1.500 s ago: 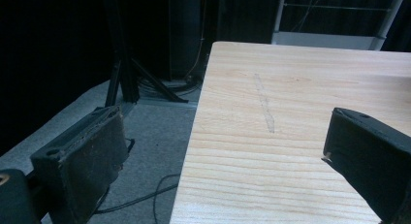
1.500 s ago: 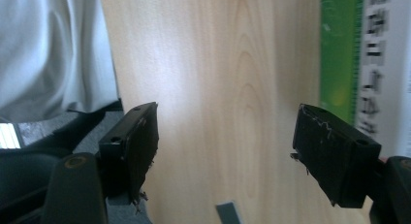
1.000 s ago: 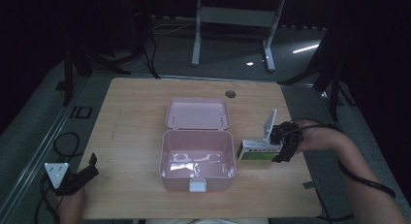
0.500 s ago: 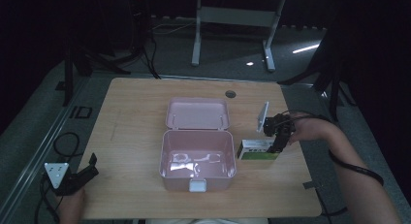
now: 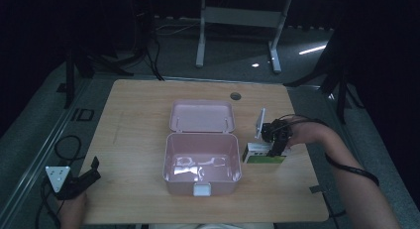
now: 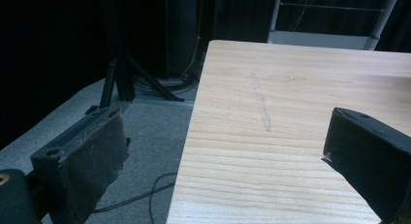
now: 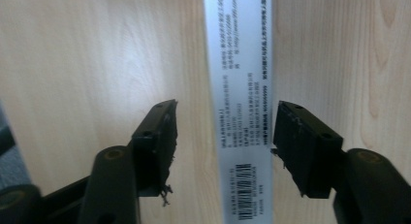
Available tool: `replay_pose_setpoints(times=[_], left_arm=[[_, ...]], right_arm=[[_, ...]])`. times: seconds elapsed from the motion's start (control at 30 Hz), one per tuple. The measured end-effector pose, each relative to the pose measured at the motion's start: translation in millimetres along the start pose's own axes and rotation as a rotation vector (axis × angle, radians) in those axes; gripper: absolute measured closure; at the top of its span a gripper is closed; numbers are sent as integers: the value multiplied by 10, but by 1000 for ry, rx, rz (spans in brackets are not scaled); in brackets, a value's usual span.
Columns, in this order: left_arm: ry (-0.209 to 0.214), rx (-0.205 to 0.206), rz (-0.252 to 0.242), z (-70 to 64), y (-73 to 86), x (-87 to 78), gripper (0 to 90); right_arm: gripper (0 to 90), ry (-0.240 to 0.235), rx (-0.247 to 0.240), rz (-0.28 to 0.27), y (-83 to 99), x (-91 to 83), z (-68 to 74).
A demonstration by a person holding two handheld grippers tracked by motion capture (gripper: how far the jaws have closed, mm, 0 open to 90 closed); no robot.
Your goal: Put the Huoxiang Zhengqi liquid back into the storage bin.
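**A:** Your right gripper is poised straight down over the green-and-white carton, which lies on the table just beside the pink lunch box, on its right. In the right gripper view the jaws stand apart with the carton's white printed face between them, neither pad touching yet.

**B:** Why straddle it that way?

**A:** You've lined the jaws across the narrow width, so closing should catch both long sides squarely. That reads as a pick meant for the lunch box, whose lid is thrown back behind it, leaving it open.

**B:** And the other hand?

**A:** Your left gripper rests well left of the lunch box, at the table's near corner, jaws apart and holding nothing, probably parked clear.
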State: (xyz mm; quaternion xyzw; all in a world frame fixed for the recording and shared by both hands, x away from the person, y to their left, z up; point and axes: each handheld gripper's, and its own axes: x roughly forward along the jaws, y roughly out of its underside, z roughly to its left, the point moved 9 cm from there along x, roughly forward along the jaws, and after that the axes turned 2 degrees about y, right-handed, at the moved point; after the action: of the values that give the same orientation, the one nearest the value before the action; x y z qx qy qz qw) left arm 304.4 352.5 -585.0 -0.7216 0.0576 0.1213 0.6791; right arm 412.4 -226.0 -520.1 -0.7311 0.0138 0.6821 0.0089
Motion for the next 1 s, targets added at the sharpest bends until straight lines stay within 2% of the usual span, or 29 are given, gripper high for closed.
replay_pose_setpoints(times=[0.03,0.07,0.4,0.63,0.73,1.0], left_arm=[[0,-1,-1,0,0,0,21],[1,-1,0,0,0,0,21],[2,-2,4,1,2,3,21],[3,-5,7,4,3,5,21],[3,-9,9,2,5,9,21],[1,-11,9,6,5,9,21]], right_arm=[[416,0,1,5,1,19,-9],[458,-1,8,15,8,37,-16],[513,-37,10,49,47,226,-64],[591,-37,1,72,33,327,-83],[612,-48,35,65,6,304,-103],[614,-92,30,89,18,139,-1]])
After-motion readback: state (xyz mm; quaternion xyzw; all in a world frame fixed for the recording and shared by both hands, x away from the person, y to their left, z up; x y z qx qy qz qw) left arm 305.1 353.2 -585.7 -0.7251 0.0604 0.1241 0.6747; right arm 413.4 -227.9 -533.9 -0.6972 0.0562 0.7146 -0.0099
